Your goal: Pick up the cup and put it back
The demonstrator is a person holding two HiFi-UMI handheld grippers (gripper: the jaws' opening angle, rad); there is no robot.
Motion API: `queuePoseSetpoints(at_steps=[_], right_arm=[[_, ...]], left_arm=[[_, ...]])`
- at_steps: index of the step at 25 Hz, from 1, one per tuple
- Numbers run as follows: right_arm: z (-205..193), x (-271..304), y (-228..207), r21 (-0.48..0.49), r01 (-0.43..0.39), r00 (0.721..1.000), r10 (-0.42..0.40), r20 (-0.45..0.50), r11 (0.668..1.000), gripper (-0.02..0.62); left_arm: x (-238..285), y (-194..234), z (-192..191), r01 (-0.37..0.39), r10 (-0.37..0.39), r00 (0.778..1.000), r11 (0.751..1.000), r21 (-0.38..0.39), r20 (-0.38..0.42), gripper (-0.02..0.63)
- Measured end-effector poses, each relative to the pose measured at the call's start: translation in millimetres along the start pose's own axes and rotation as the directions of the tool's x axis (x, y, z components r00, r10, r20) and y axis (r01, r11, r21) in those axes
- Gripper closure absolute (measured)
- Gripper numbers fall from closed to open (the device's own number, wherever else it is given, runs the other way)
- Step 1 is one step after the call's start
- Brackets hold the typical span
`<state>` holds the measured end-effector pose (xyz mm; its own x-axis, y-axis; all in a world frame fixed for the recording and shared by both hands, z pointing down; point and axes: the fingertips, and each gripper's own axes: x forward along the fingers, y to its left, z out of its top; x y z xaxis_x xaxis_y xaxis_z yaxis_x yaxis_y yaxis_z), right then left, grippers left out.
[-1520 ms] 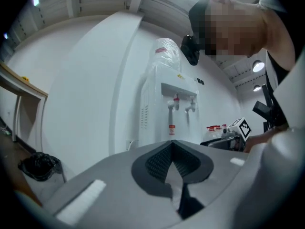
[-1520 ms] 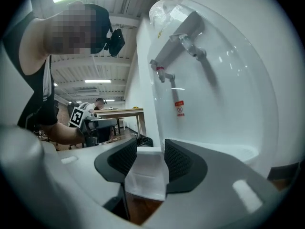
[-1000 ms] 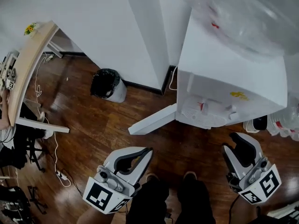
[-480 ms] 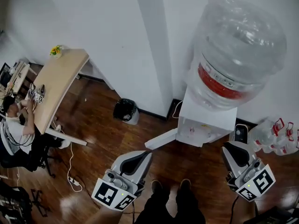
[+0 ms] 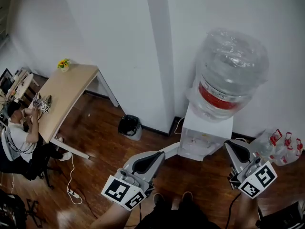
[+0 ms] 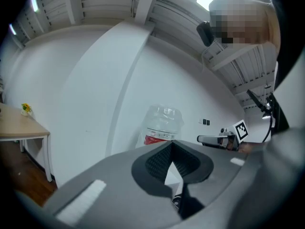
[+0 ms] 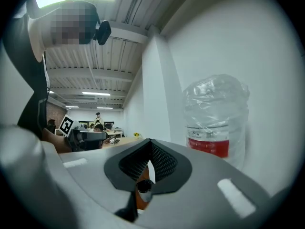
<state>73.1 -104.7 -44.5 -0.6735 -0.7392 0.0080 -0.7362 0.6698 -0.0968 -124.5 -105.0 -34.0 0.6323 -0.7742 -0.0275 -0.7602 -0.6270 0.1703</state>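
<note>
No cup shows in any view. My left gripper [image 5: 159, 154] is low in the head view, pointing at the foot of the white water dispenser [image 5: 206, 133], and is shut on nothing. Along its jaws [image 6: 172, 144] I see the dispenser's clear water bottle [image 6: 161, 125]. My right gripper [image 5: 229, 143] is just right of the dispenser, its jaws closing fully together with nothing between them. In the right gripper view [image 7: 150, 142] the same bottle [image 7: 217, 118] stands close on the right.
A white panel [image 5: 167, 150] lies on the wooden floor by the dispenser. A black bin [image 5: 129, 126] stands against the wall. At the far left a person [image 5: 16, 130] sits at a wooden table [image 5: 66, 92]. Spare water bottles [image 5: 279, 144] lie at the right.
The head view has pulled back and up: the dispenser and bottle now look smaller and farther. Both grippers have risen toward the dispenser's base. The right jaws look narrower than before.
</note>
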Motion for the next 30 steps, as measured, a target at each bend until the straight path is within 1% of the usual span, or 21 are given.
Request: queuePoseSetpoints(at_steps=[4,9,15,21,30], right_arm=[[9,1,-1,-0.011,0.02,1.0,-0.02,-0.014,1.0,0.595],[16,-1,-8,-0.005,0.046,0.999,-0.046,-0.011,0.999,0.595],[24,-5,-7,-0.028,0.049,0.999,-0.05,-0.006,0.998,0.595],[23,-10,-9,-0.009,0.064,0.998,-0.064,-0.01,0.998,0.595],[25,-14,-3,-0.023,0.063,0.998,-0.063,-0.008,0.998,0.595]], left_arm=[[6,7,-2,-0.016,0.015,1.0,1.0,-0.026,-0.027,0.604],[10,3,2,0.001,-0.001,1.0,1.0,-0.008,-0.025,0.604],[7,2,3,-0.011,0.011,1.0,1.0,-0.008,-0.017,0.604],[5,-4,-2,-0.011,0.011,0.999,1.0,-0.004,-0.036,0.604],[-2,-8,-3,-0.013,0.013,0.999,1.0,0.0,-0.037,0.604]])
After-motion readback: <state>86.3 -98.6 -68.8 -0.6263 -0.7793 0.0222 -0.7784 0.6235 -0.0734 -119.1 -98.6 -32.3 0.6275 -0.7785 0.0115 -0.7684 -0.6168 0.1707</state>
